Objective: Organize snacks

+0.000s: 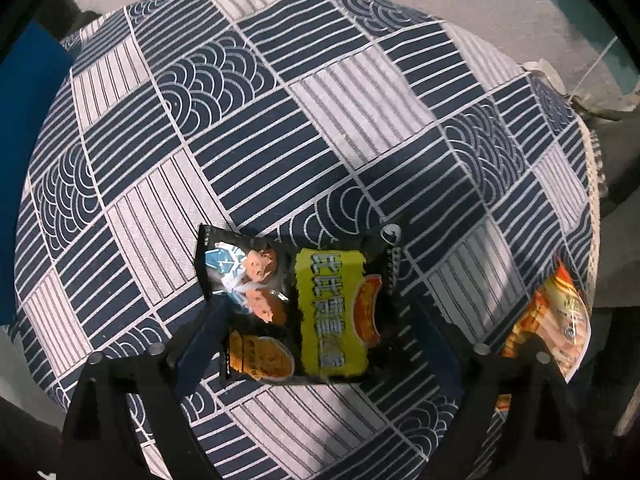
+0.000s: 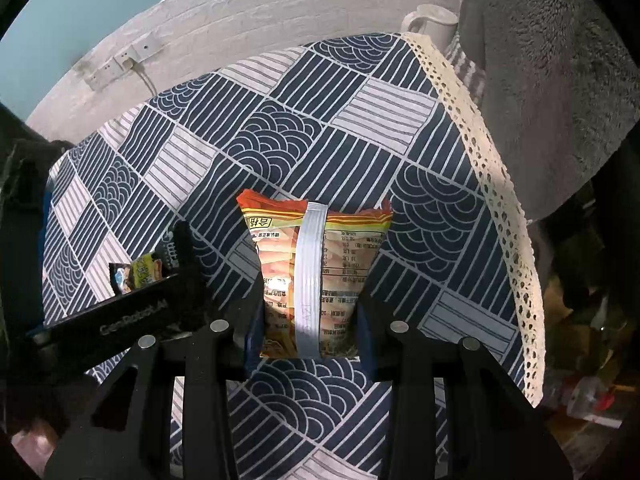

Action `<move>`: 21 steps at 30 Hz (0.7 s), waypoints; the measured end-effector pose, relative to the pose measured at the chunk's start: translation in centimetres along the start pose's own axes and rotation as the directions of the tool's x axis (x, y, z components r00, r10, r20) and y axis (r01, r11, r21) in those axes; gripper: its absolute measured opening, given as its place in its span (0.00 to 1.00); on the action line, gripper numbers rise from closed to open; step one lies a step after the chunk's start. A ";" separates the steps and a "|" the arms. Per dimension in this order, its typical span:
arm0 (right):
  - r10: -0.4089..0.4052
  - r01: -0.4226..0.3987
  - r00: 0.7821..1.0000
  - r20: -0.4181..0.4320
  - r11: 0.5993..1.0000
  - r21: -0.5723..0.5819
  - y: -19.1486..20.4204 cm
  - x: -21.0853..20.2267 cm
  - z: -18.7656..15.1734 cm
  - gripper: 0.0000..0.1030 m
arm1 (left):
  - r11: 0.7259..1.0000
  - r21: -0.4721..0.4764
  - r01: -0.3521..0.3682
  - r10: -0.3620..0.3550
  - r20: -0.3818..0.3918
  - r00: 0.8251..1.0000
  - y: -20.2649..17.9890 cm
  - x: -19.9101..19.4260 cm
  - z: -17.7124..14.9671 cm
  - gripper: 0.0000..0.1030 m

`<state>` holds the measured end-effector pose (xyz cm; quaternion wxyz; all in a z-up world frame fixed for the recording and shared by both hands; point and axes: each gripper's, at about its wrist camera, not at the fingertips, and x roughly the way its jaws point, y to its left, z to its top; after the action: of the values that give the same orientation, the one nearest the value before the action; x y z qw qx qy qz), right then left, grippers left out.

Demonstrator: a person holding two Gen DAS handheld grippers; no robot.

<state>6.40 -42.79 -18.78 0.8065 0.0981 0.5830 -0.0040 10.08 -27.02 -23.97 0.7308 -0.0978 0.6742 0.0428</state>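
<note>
- The left gripper (image 1: 316, 320) had a black-and-yellow snack packet (image 1: 296, 308) between its fingers, the blue pads set at the packet's two side edges; it seemed to be gripping it, though firm contact on the far side was hard to confirm.
- The right gripper (image 2: 308, 320) was clamped narrowly on an orange snack packet (image 2: 320, 272), back side up with its white seam facing the camera, the packet reaching forward from the fingers over the patterned cloth (image 2: 304, 148) on the bench.
- From the right wrist view, the left gripper and its packet sat just to the left and slightly ahead; from the left wrist view, the orange packet (image 1: 560, 320) showed far to the right.
- Both packets were soft and crinkly, so I judged steady, moderate squeeze near the lower half best.
- To place them neatly, each should go down flat and side by side, apart from the lace edge (image 2: 492, 160) on the right, and only then be let go.
</note>
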 end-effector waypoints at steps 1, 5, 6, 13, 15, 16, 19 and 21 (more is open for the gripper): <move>0.002 -0.002 1.000 -0.005 1.000 0.003 0.0 0.2 0.0 0.36 | 1.000 -0.001 -0.005 0.005 -0.005 1.000 -0.1 0.3 0.2 0.92; 0.005 -0.005 1.000 -0.013 1.000 0.009 -0.1 0.6 0.0 0.36 | 1.000 0.013 -0.007 0.007 -0.012 1.000 -0.4 1.3 0.9 0.94; 0.004 -0.004 1.000 -0.013 1.000 0.011 -0.1 0.6 0.0 0.36 | 1.000 0.017 -0.008 0.008 -0.012 1.000 -0.5 1.3 1.0 0.94; 0.001 -0.001 1.000 -0.016 1.000 0.007 0.3 0.7 0.0 0.36 | 0.994 0.108 -0.035 0.033 0.020 0.999 -0.5 1.4 0.5 0.85; 0.002 -0.001 1.000 -0.015 1.000 0.005 0.5 0.6 -0.1 0.36 | 0.991 0.131 -0.027 0.022 0.036 0.999 -0.7 1.1 -0.1 0.79; 0.002 -0.002 1.000 -0.015 1.000 0.004 0.6 0.5 -0.1 0.36 | 0.989 0.143 -0.025 0.019 0.045 0.999 -0.7 1.0 -0.3 0.76; 0.007 -0.007 1.000 -0.013 1.000 0.005 0.9 0.3 -0.2 0.36 | 0.985 0.173 -0.011 0.001 0.058 0.998 -0.4 0.5 -1.1 0.69; 0.011 -0.011 1.000 -0.010 1.000 0.004 1.3 0.2 -0.4 0.36 | 0.982 0.190 0.008 -0.019 0.057 0.998 -0.5 0.0 -1.6 0.65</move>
<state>6.23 -41.48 -18.89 0.8033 0.1028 0.5866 0.0000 8.63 -27.77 -24.02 0.7566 -0.0309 0.6528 -0.0239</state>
